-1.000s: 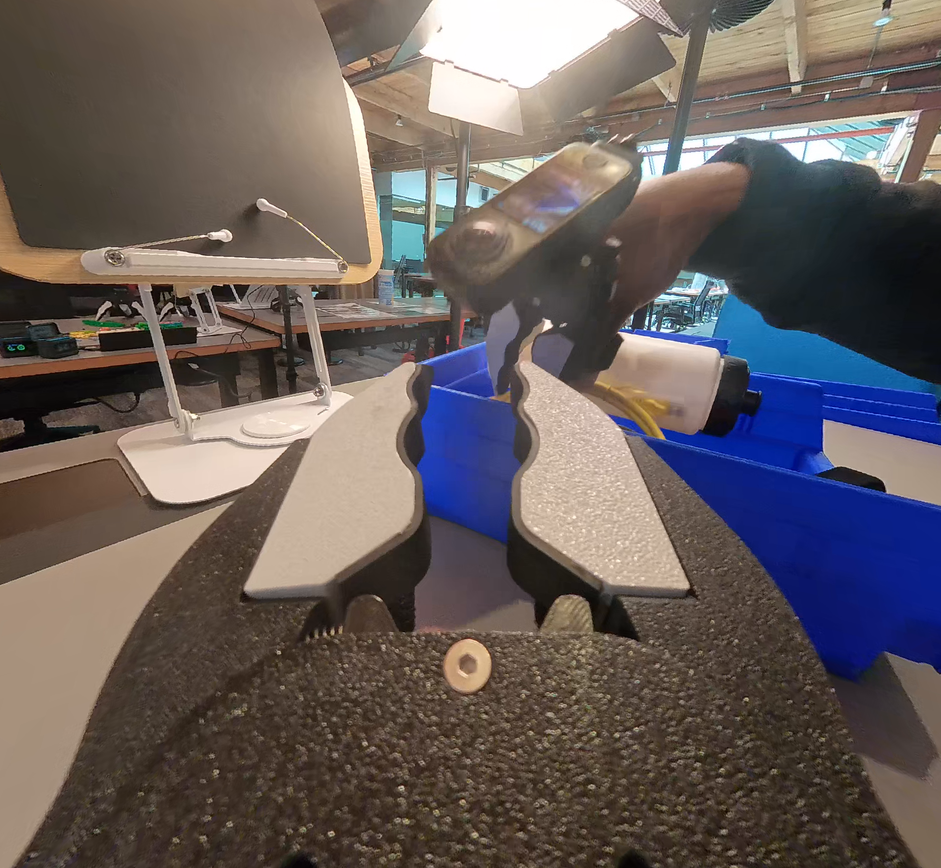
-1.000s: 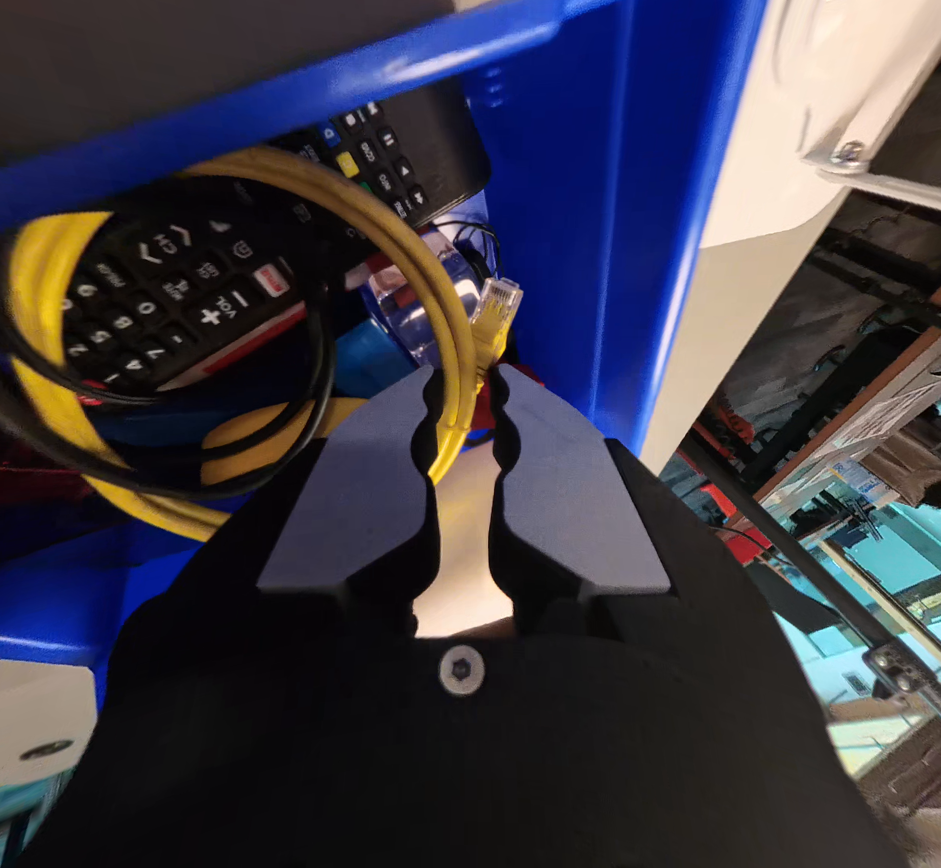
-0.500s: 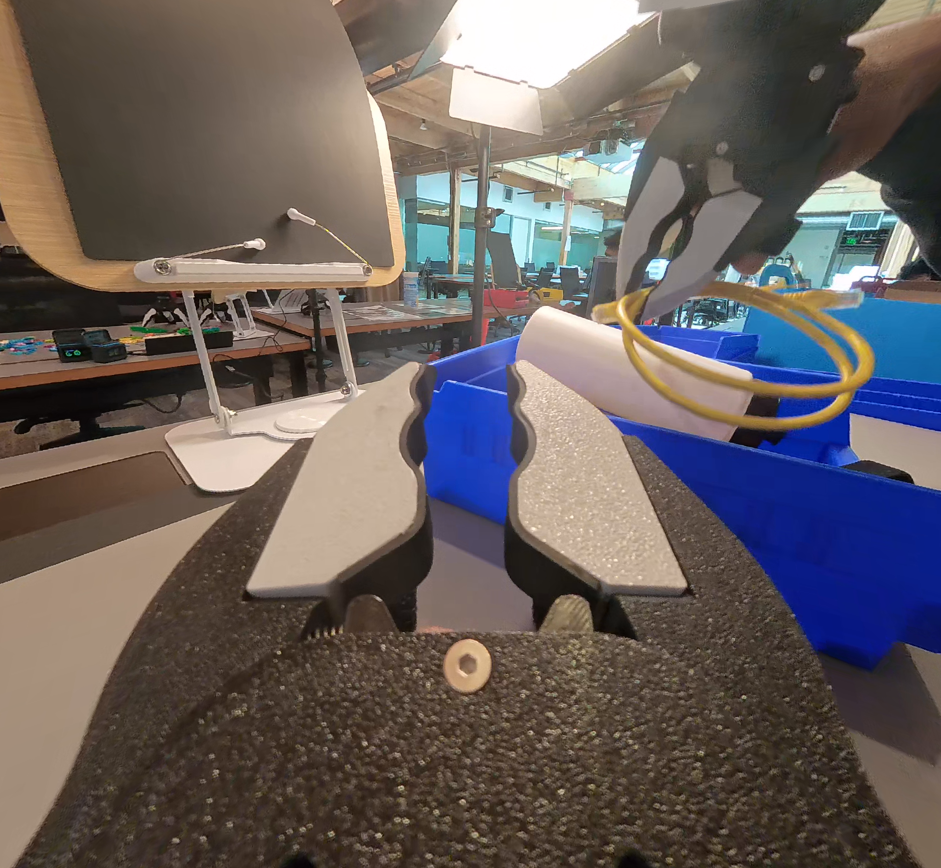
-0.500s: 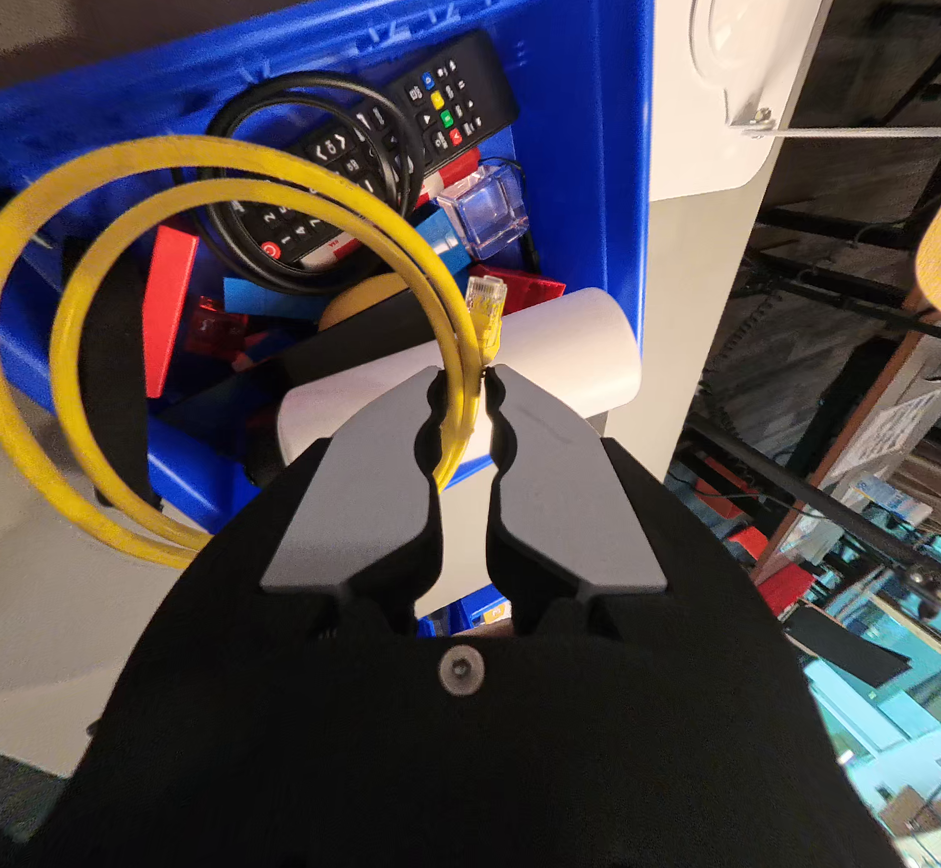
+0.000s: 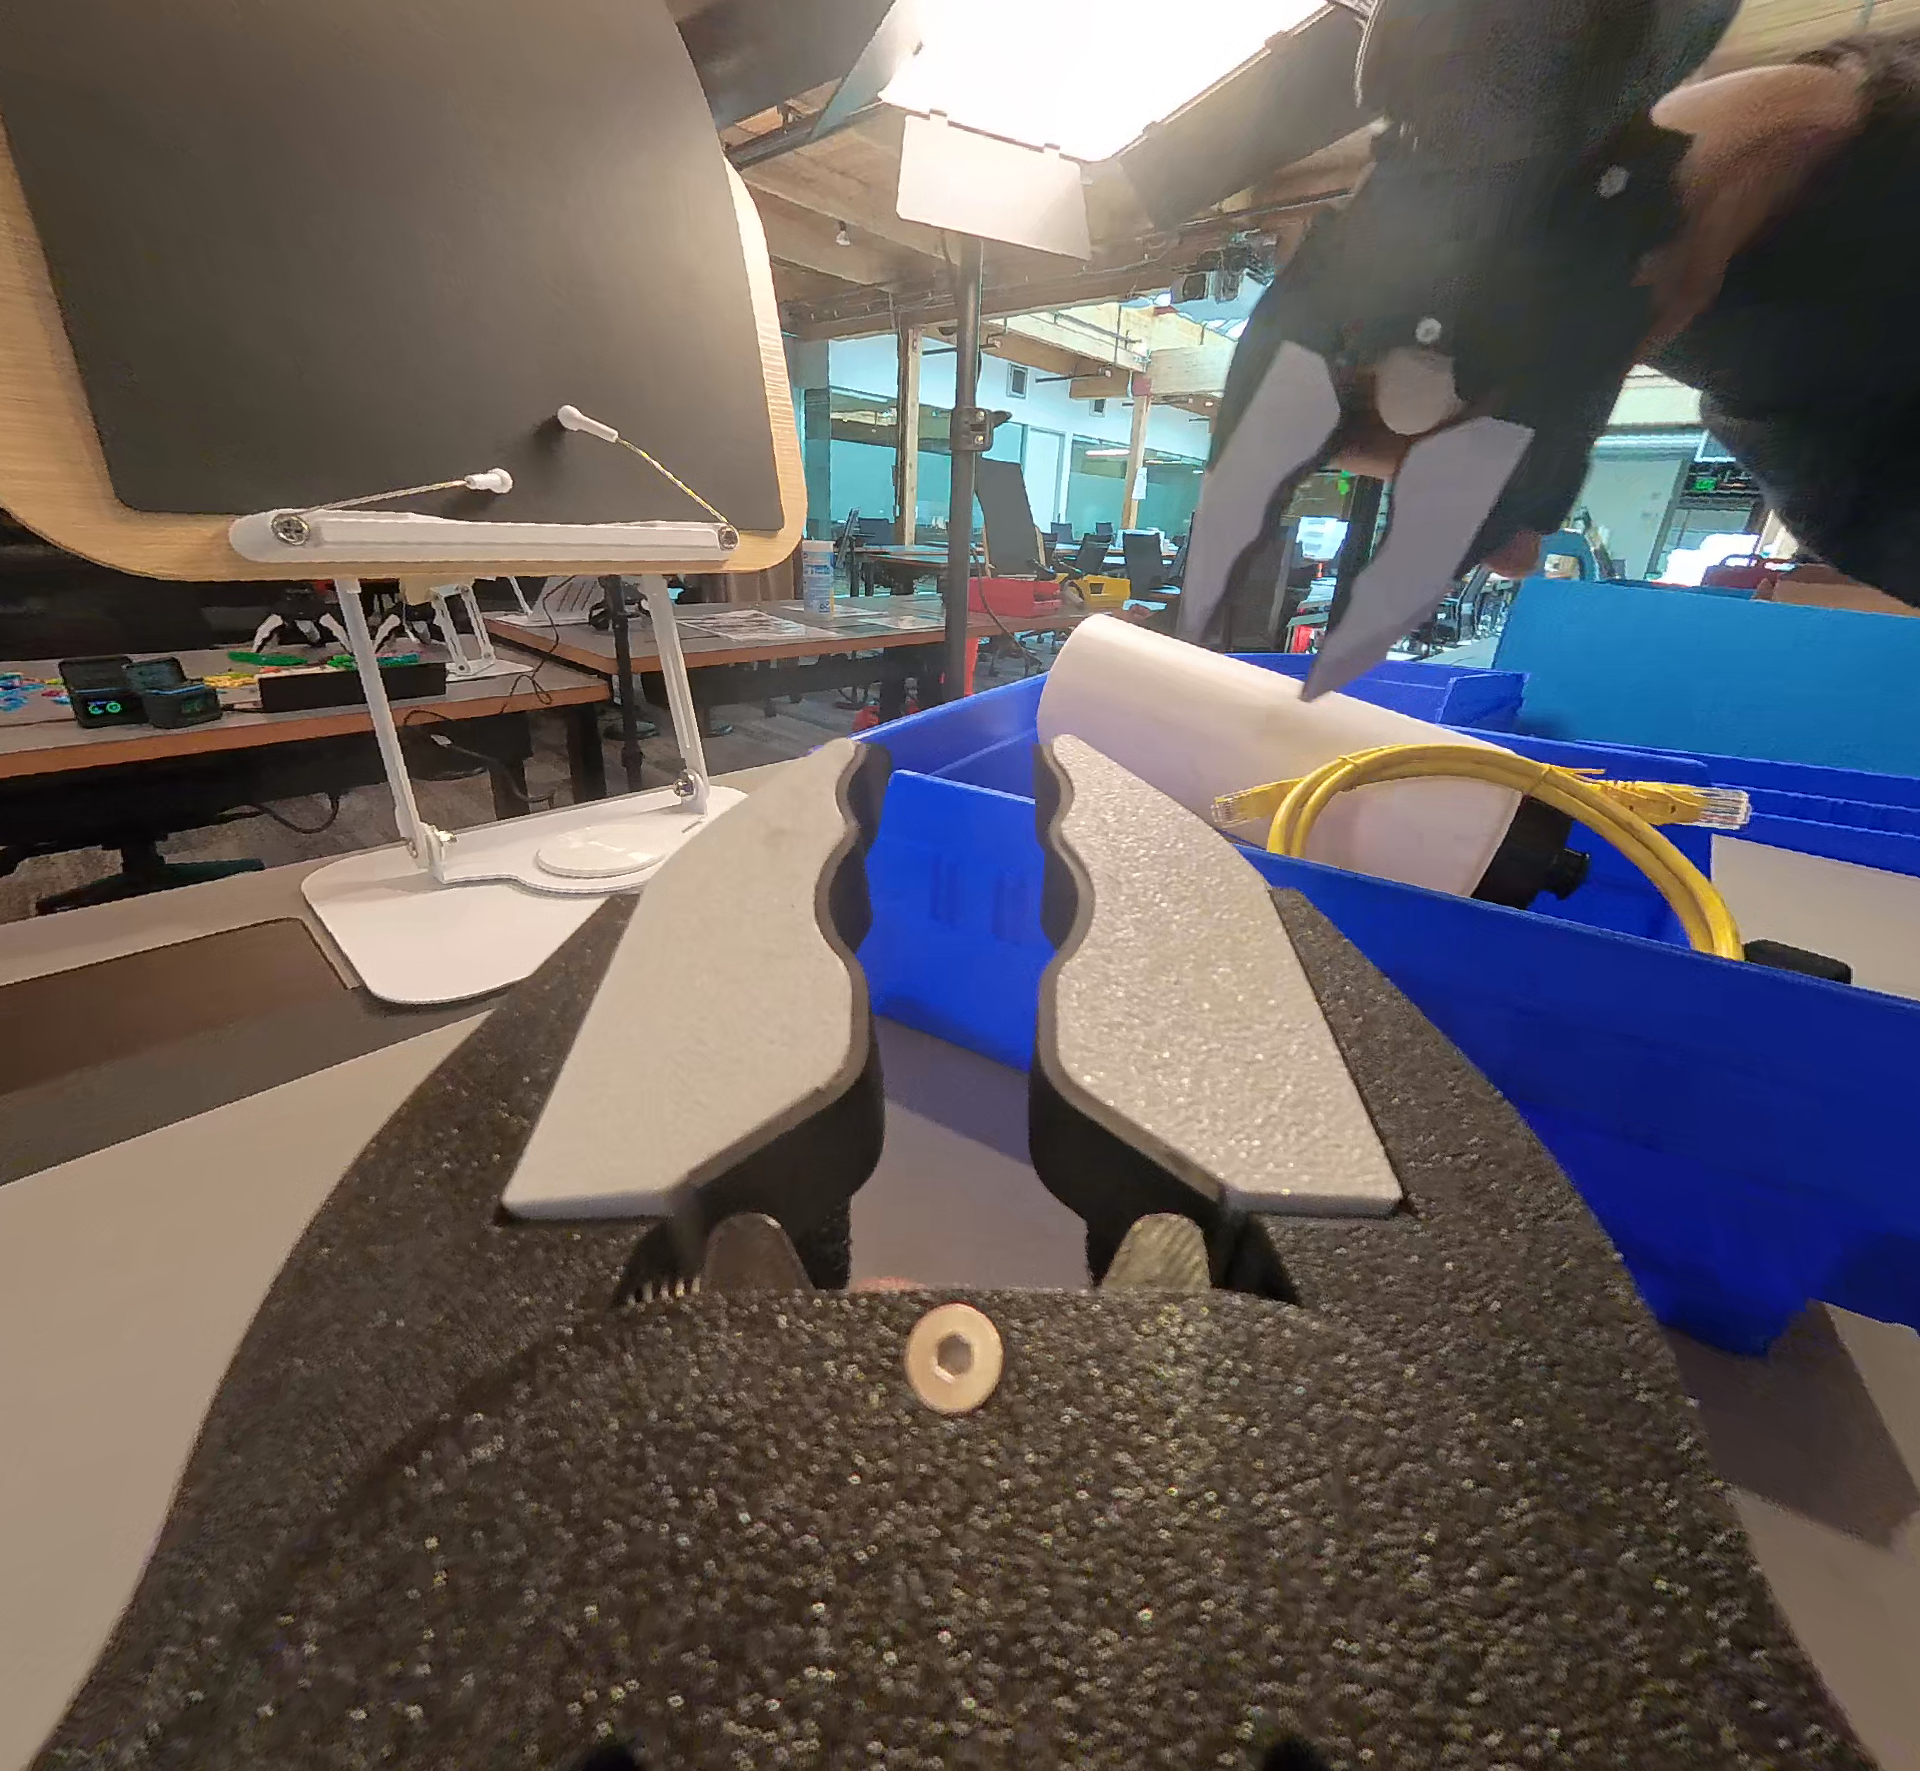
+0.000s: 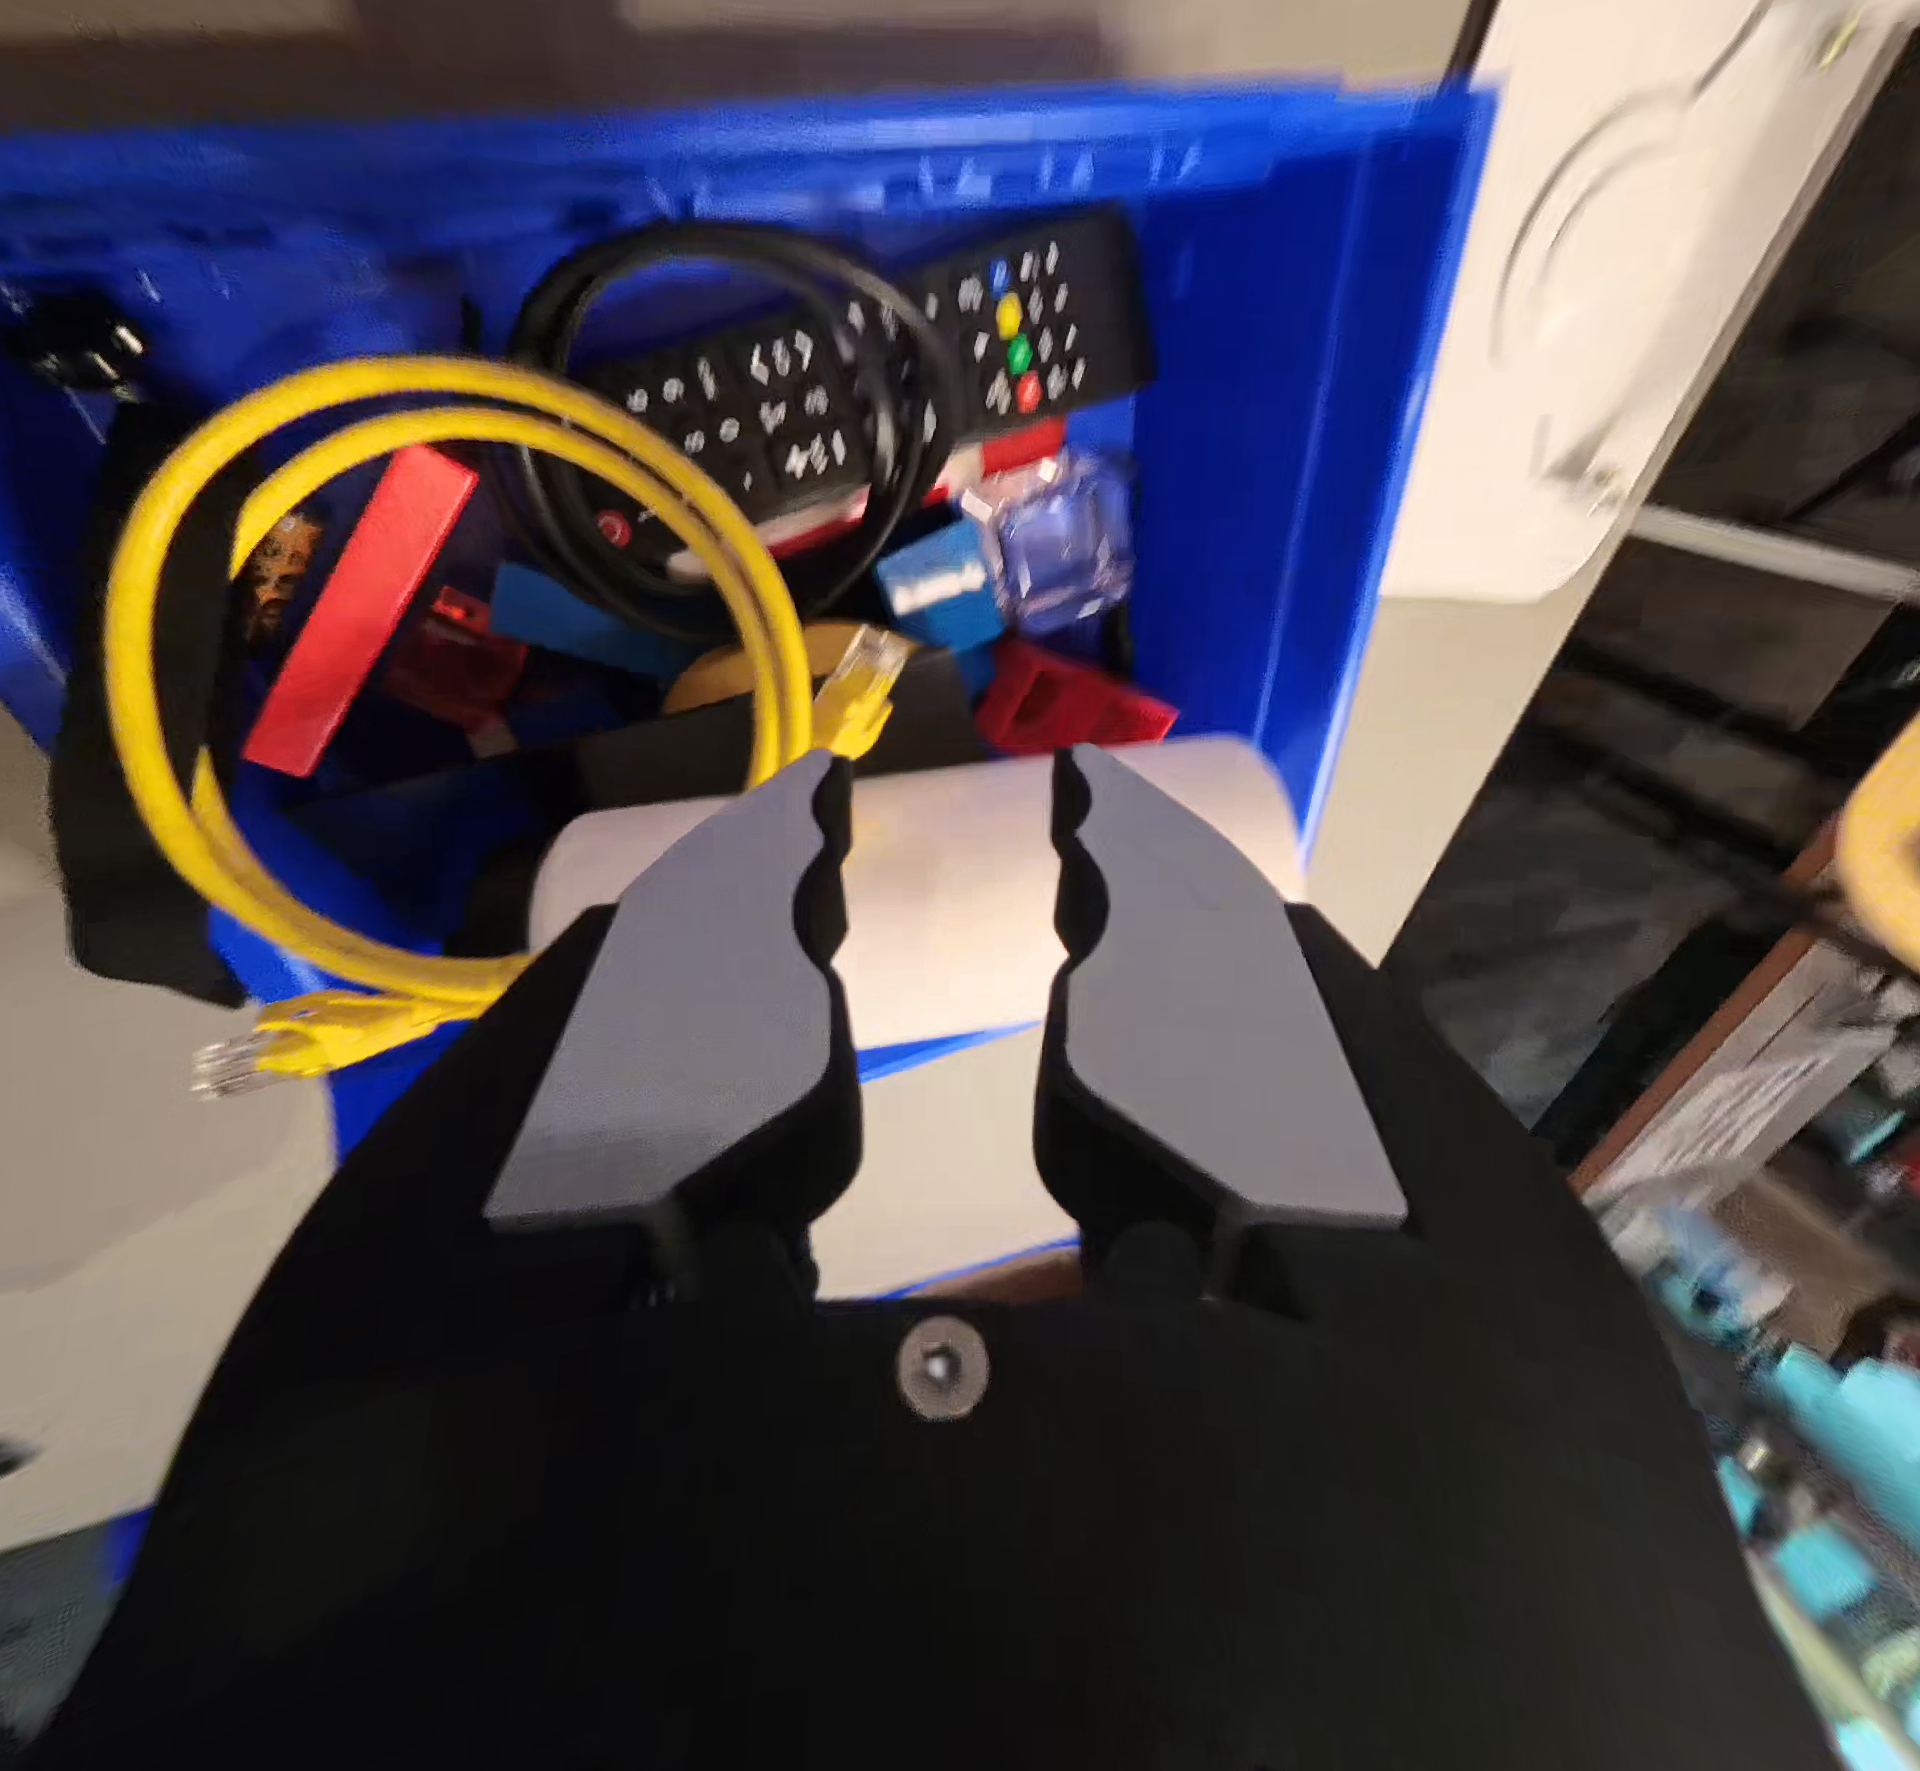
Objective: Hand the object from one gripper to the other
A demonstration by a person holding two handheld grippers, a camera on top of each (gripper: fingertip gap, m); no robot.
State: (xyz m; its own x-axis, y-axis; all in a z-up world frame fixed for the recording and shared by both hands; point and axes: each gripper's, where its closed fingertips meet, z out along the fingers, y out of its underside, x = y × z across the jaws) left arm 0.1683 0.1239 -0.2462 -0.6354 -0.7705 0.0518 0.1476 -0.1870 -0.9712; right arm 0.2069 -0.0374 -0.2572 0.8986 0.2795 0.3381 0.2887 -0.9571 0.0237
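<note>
Worktop (image 5: pixel 156 1306): pale grey surface carrying a blue bin and a white stand.

Blue bin (image 5: pixel 1558 1046): stands on the worktop ahead and to the right of the left claw; seen from above in the right wrist view (image 6: pixel 1299 371), it is crowded with small items.

White stand (image 5: pixel 436 932): its base sits on the worktop just beside the bin's end wall, holding a dark board with a wooden edge.

White cylinder (image 5: pixel 1195 734): lies tilted across the bin, one end raised above the rim; in the right wrist view (image 6: pixel 935 880) it sits directly under the right claw.

Yellow cable (image 5: pixel 1507 786): a coiled loop with clear plugs, resting on the white cylinder and draped over the bin's near wall. In the right wrist view (image 6: pixel 468 682) the loop lies beside the claw's left finger, gripped by nothing.

Black remote (image 6: pixel 831 381): lies in the bin's far end, a black cord looped over it.

Right claw (image 6: pixel 951 786): released, fingers spread, empty; held above the bin (image 5: pixel 1257 651).

Left claw (image 5: pixel 956 776): fingers apart, empty, held low over the worktop short of the bin.
</note>
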